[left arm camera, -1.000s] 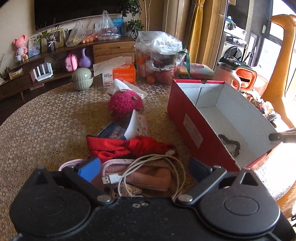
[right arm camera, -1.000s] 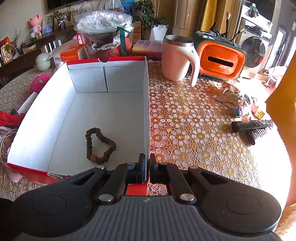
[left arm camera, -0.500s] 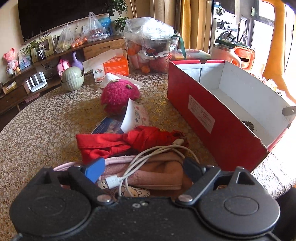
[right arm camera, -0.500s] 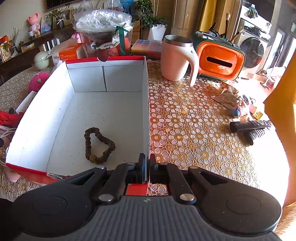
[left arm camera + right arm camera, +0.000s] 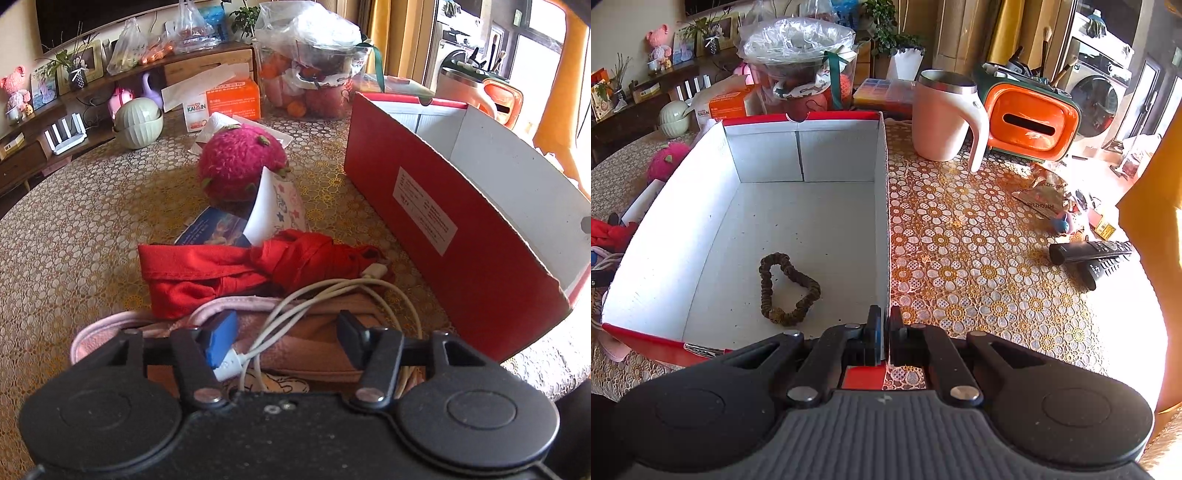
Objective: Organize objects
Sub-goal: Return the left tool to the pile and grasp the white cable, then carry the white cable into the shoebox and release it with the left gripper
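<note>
Two black grippers: round pivot discs, silver screws, one blue pad [image 5: 221, 341], ribbed grey housing [image 5: 882, 432].

bright daylight from the right, blown-out glare there, fisheye-curved edges, sharp focus

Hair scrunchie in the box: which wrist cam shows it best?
Right wrist. It looks straight down into the red box, so the whole brown scrunchie lies in plain sight on the floor. In the left wrist view the box's near wall hides it completely.
</note>
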